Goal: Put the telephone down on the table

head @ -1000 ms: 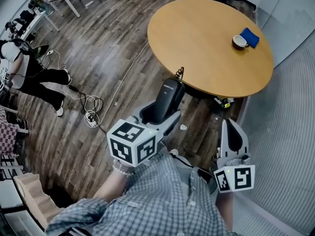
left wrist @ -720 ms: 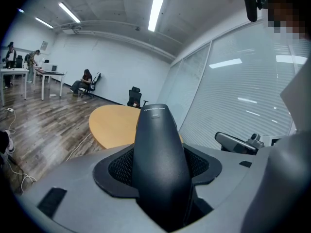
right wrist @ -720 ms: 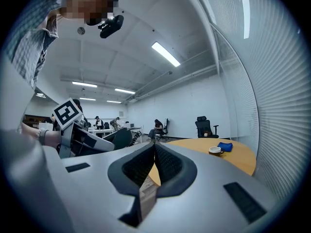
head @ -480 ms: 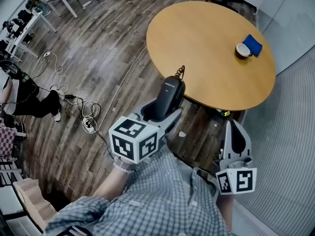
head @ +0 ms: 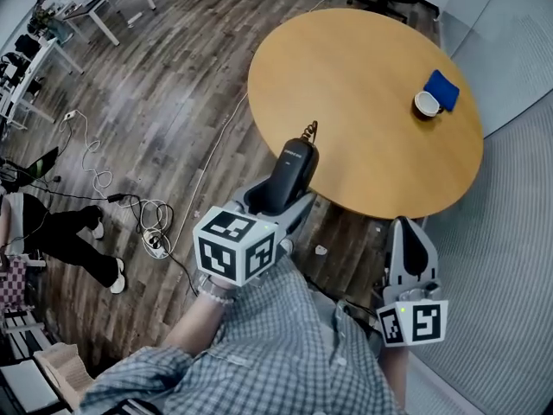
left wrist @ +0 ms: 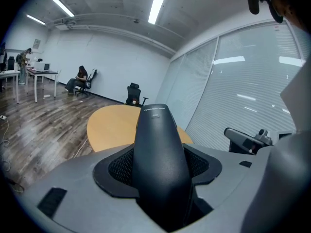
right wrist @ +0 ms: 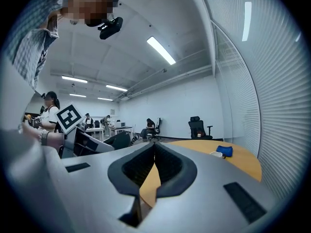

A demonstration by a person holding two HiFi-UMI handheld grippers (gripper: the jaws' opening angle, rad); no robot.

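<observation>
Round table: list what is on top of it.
A white cup and a blue cloth beside it, near the right rim of the table. The held telephone covers a patch of the near rim; what lies there cannot be seen.

- This is an open-plan office with a meeting corner.
- A round desk (head: 363, 102) of pale wood stands on a wood-plank floor (head: 173, 102), with a cup (head: 423, 104) and a blue cloth (head: 443, 89) near its far right edge.
- White work desks (head: 99, 3) carrying equipment line the far side, and a person (left wrist: 79, 80) sits on a chair beside them.
- A black office chair (left wrist: 134, 93) stands beyond the round desk.
- Long strip lights (left wrist: 159, 3) run across a high white ceiling.
- A glass partition (left wrist: 252, 91) with blinds closes one side.
- Cables (head: 91, 158) and a power strip (head: 156, 229) lie on the floor.
</observation>
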